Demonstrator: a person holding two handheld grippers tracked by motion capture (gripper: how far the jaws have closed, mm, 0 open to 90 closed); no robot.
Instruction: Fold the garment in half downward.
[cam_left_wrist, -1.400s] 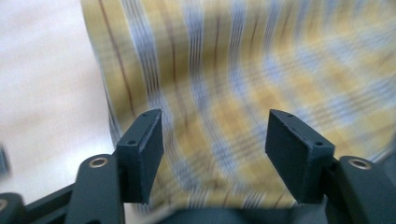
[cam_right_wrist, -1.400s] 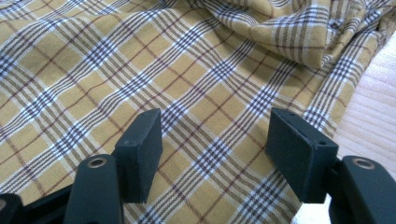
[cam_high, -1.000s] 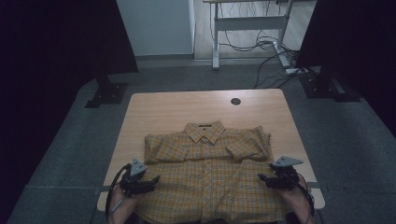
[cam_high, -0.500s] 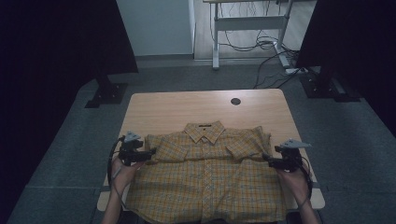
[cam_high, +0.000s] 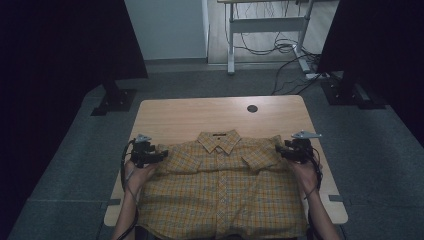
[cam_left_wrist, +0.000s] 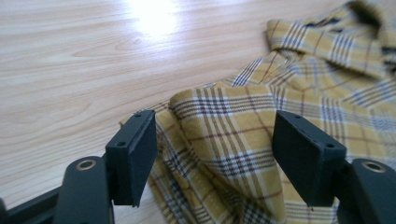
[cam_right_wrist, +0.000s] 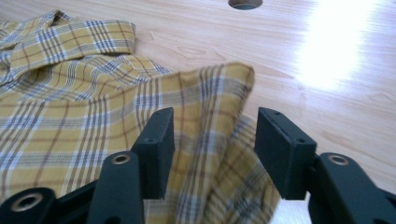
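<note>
Lying flat on the counter (cam_high: 170, 112), one yellow plaid shirt (cam_high: 222, 195) has two grippers at its shoulders in the high view: the left gripper (cam_high: 161, 156) and right gripper (cam_high: 280, 150), both farther up the counter than half a second ago. Left gripper view: jaws stand apart around a raised fold of the shirt (cam_left_wrist: 233, 140), pads not pressing. Right gripper view: jaws have just been closing, a fold of the shirt (cam_right_wrist: 205, 121) between them, gaps remaining.
</note>
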